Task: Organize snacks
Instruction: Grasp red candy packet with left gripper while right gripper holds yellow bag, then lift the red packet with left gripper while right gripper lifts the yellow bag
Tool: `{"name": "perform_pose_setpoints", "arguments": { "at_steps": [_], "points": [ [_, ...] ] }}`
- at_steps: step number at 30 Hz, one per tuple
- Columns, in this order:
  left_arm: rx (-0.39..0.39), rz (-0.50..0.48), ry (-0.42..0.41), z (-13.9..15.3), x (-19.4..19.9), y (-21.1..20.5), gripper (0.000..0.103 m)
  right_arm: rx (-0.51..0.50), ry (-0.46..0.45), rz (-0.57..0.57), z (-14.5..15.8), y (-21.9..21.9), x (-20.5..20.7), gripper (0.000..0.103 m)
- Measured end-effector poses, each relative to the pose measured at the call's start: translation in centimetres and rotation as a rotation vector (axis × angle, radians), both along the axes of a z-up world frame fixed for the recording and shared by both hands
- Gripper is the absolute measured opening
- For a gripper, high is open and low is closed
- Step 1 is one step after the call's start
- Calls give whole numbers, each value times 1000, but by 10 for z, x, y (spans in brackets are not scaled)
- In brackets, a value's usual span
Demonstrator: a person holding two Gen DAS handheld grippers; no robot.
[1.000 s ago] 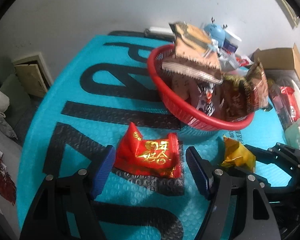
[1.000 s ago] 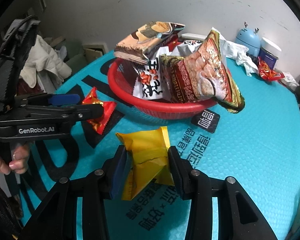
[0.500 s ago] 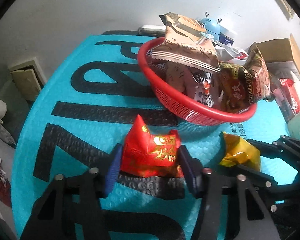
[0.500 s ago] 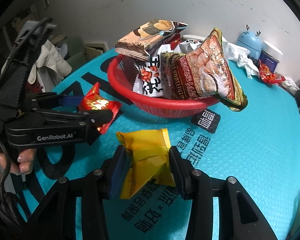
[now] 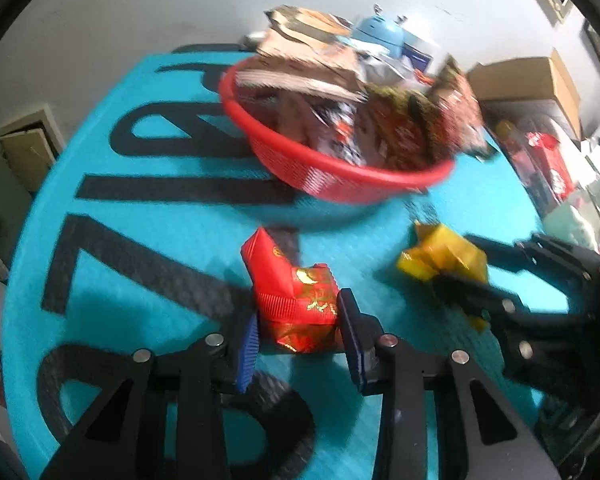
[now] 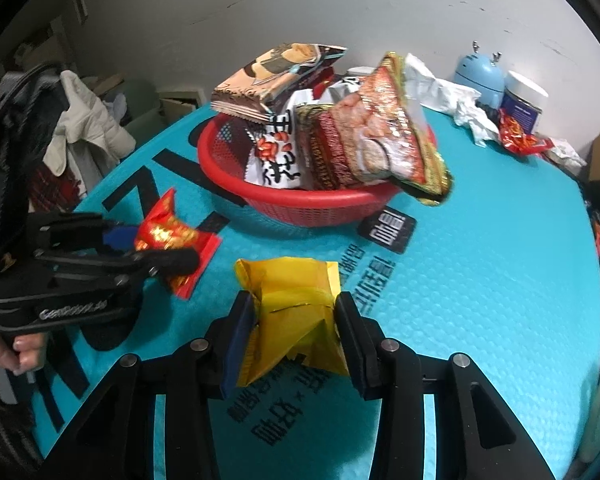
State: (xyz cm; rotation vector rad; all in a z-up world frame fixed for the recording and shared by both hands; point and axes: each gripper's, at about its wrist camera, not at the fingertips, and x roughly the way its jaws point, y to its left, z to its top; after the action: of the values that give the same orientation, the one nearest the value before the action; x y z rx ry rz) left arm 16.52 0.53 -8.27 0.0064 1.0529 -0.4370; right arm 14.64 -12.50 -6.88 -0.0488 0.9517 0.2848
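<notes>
My left gripper [image 5: 298,344] is clamped on the red packet [image 5: 296,300]; both blue pads press its sides, and the packet's tip sticks up toward 11 o'clock. In the right wrist view that same gripper [image 6: 160,256] comes in from 9 o'clock with the red packet [image 6: 172,236] pinched in it, raised off the teal mat [image 6: 480,300] as far as I can tell.

My right gripper [image 6: 294,332] is closed on the yellow packet [image 6: 296,312], pads squeezing it from both sides so that it creases. From the left wrist view that gripper [image 5: 456,276] reaches in from 3 o'clock with the yellow packet [image 5: 440,256] in its fingers.

The red basket [image 6: 312,200] sits on the mat at 12 o'clock from both packets, near but apart from them. It is heaped with snack bags; a brown one [image 6: 276,76] lies across the top and a shrimp-print bag [image 6: 384,140] leans over the rim at 2 o'clock. The left wrist view of the basket [image 5: 340,176] is blurred.

Behind the basket, at 1 o'clock, stand a pale blue gadget [image 6: 478,76] and a white-lidded jar [image 6: 524,98], with crumpled white wrapping [image 6: 444,88] beside them. A cardboard box [image 5: 528,84] sits at 2 o'clock off the mat.
</notes>
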Motion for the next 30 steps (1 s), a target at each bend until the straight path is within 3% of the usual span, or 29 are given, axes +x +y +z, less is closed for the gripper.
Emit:
{"name": "perform_pose_setpoints", "arguments": {
  "at_steps": [7, 9, 14, 19, 21, 23, 26, 30],
  "points": [
    [39, -50, 28, -1, -23, -12, 36, 0, 17, 13, -3, -4, -16, 42],
    [53, -53, 20, -1, -24, -16, 39, -2, 19, 18, -4, -4, -18, 42],
    [63, -64, 7, -2, -18, -28, 57, -5, 17, 21, -4, -4, -20, 42],
    [92, -61, -58, -5, -21, -41, 58, -5, 12, 31, -7, -4, -20, 44],
    [107, -50, -76, -6, -21, -44, 55, -3, 14, 35, -9, -3, -20, 46],
    [130, -34, -87, -5, -20, -48, 44, 5, 9, 37, -11, -4, -20, 46],
    [114, -13, -69, -3, -18, -46, 35, 3, -7, 50, -10, -4, -23, 43],
    [86, 6, -44, -1, -19, -44, 31, 39, 1, 62, -9, -9, -26, 42]
  ]
}}
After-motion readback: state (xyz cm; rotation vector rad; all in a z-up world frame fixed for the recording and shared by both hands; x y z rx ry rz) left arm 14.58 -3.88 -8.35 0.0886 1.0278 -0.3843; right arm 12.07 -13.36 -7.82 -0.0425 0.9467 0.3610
